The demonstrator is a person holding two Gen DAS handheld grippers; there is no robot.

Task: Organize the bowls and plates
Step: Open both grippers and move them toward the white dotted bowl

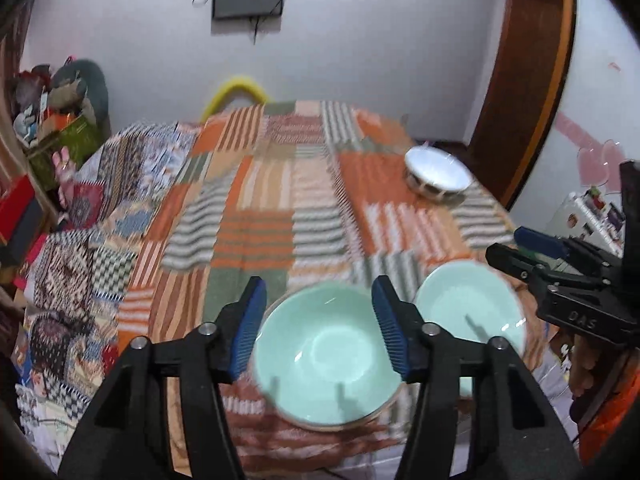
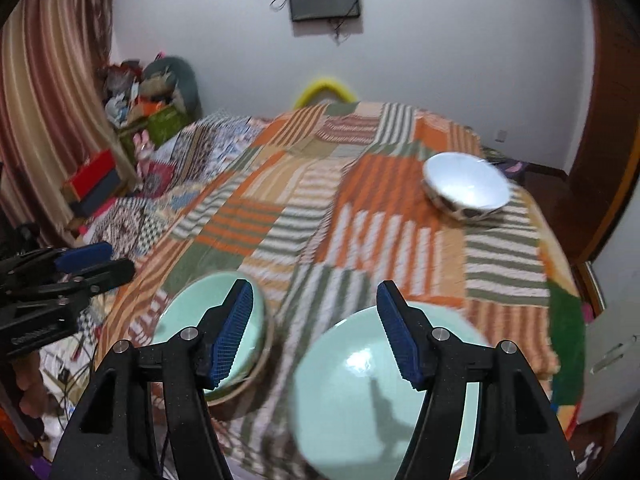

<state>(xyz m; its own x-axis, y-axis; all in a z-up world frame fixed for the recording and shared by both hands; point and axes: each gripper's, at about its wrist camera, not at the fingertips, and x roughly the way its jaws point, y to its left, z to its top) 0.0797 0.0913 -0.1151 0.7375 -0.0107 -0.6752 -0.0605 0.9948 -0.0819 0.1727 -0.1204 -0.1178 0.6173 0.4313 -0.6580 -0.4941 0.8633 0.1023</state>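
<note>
A mint green bowl (image 1: 324, 356) (image 2: 188, 312) rests near the front edge of a table under a striped patchwork cloth (image 1: 260, 220) (image 2: 320, 200). Just right of it lies a mint green plate (image 1: 470, 312) (image 2: 360, 392). A white bowl with a patterned outside (image 1: 436, 174) (image 2: 466, 186) sits at the far right. My left gripper (image 1: 320, 292) (image 2: 108, 260) hovers open above the green bowl, nothing between its blue pads. My right gripper (image 2: 314, 286) (image 1: 508, 248) hangs open above the plate's left part, also holding nothing.
A patterned quilt (image 1: 80, 240) spreads left of the table, with a heap of clutter (image 1: 60, 112) and a red box (image 2: 94, 174) beyond. A yellow chair back (image 1: 236, 90) rises behind the table. A wooden door (image 1: 528, 80) stands at right.
</note>
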